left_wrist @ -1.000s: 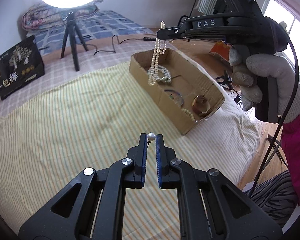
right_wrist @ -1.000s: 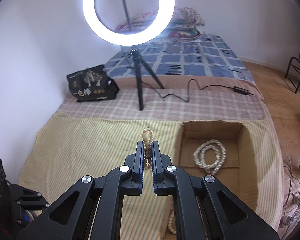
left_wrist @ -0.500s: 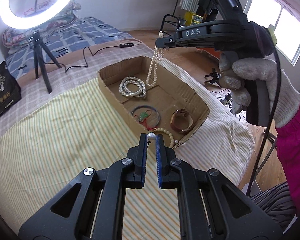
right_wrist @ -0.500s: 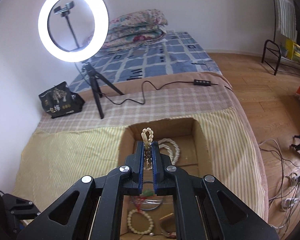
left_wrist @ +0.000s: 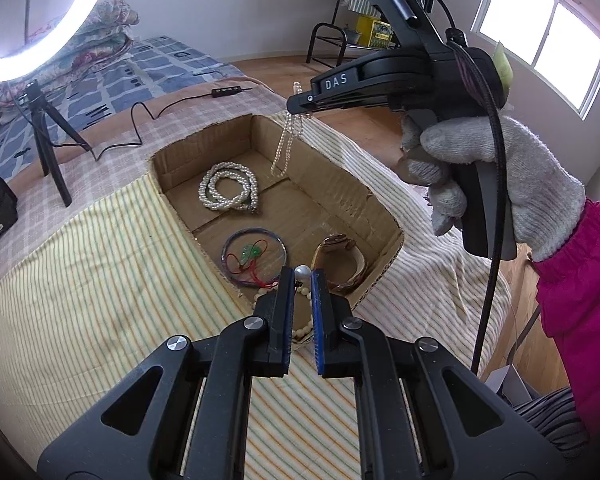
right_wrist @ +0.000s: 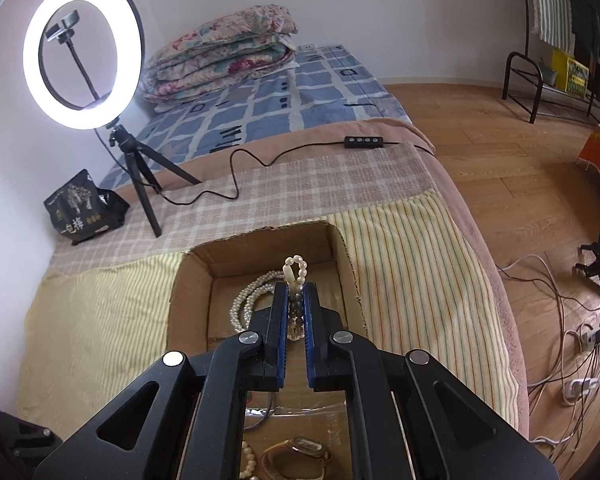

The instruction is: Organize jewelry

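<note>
Cardboard box (left_wrist: 340, 184) sits sunk in the striped cloth (left_wrist: 100, 300), holding a coiled pearl strand (left_wrist: 228, 192), a bangle (left_wrist: 254, 254) and a watch (left_wrist: 340, 258). Left gripper (left_wrist: 302, 276) pinches a single pearl (left_wrist: 302, 272) at its tips above the box's near end; its own fingers hide whatever hangs below. Right gripper (right_wrist: 295, 292), in a gloved hand (left_wrist: 480, 176), is clamped on a pearl necklace (left_wrist: 286, 144) that dangles over the box's far end; a beaded bracelet (right_wrist: 247, 464) is cut off at the right view's bottom edge.
</note>
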The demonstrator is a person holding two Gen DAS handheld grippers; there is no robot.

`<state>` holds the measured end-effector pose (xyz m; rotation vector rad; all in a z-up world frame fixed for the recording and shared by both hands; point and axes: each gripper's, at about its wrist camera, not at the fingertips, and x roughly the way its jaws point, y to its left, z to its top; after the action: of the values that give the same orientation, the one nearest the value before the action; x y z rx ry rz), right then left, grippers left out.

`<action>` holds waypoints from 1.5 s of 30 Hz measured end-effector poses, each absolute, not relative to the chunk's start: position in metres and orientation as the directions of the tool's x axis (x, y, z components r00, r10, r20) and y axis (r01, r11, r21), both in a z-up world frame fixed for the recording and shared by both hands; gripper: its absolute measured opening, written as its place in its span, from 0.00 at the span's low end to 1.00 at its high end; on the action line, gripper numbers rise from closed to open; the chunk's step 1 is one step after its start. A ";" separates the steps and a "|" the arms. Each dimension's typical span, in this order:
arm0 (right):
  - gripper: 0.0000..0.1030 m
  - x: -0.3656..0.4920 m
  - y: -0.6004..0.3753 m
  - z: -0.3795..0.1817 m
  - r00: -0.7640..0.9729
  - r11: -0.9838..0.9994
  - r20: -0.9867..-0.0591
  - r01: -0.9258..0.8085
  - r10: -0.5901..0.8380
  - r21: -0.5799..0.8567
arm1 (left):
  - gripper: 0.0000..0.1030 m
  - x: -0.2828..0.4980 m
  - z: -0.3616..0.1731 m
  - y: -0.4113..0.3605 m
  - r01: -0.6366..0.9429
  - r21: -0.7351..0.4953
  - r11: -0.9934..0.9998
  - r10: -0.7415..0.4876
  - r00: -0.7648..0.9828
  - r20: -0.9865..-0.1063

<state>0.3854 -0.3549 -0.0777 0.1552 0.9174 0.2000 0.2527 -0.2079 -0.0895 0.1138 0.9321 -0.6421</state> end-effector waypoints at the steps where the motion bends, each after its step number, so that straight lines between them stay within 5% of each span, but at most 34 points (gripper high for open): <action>1: 0.05 0.386 -0.357 -0.080 0.587 0.969 -0.773 -0.102 0.241 0.225 | 0.06 0.253 -0.092 -0.211 0.562 -0.176 0.808 -0.464 0.422 -0.779; 15: 0.07 0.385 -0.355 -0.085 0.556 0.955 -0.778 -0.125 0.291 0.267 | 0.06 0.249 -0.095 -0.224 0.579 -0.145 0.802 -0.453 0.432 -0.780; 18: 0.26 0.385 -0.353 -0.086 0.555 0.960 -0.784 -0.122 0.277 0.252 | 0.06 0.249 -0.094 -0.223 0.580 -0.138 0.803 -0.449 0.436 -0.780; 19: 0.37 0.385 -0.353 -0.086 0.556 0.962 -0.786 -0.120 0.271 0.246 | 0.09 0.249 -0.094 -0.224 0.579 -0.135 0.804 -0.446 0.439 -0.780; 22: 0.59 0.385 -0.352 -0.084 0.570 0.975 -0.791 -0.101 0.221 0.200 | 0.38 0.248 -0.093 -0.223 0.576 -0.129 0.807 -0.445 0.450 -0.774; 29: 0.73 0.383 -0.353 -0.077 0.596 0.986 -0.786 -0.070 0.165 0.154 | 0.70 0.245 -0.086 -0.222 0.562 -0.091 0.822 -0.425 0.501 -0.754; 45: 0.73 0.370 -0.339 -0.063 0.608 0.987 -0.777 -0.079 0.162 0.143 | 0.74 0.234 -0.071 -0.210 0.550 -0.040 0.834 -0.405 0.561 -0.722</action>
<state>0.3699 -0.3394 -0.0625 0.0974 0.9071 0.1394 0.2343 -0.2103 -0.0706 0.1986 0.7956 -0.5668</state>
